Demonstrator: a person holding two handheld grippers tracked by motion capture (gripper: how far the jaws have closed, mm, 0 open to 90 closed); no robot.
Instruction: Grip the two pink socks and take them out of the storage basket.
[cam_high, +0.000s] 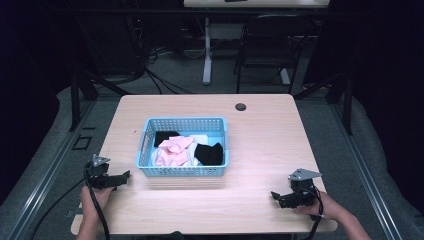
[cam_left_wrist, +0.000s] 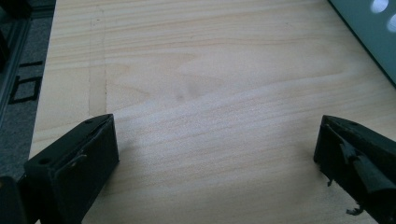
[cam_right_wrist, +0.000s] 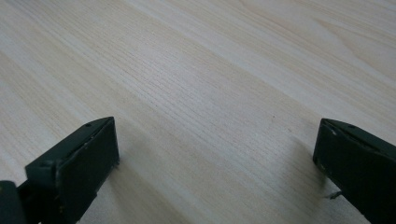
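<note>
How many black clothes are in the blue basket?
2: one black piece at the basket's back left, one black piece at its right. More may hide under the pink clothes.

We find a lab or recording workspace, not a home. A pale wooden table (cam_high: 260, 145) stands on grey carpet, ringed by black curtains and black metal framing (cam_high: 75, 100). Cables (cam_high: 150, 65) trail across the floor behind, near an empty black chair (cam_high: 265, 45) and a second desk (cam_high: 210, 30).
</note>
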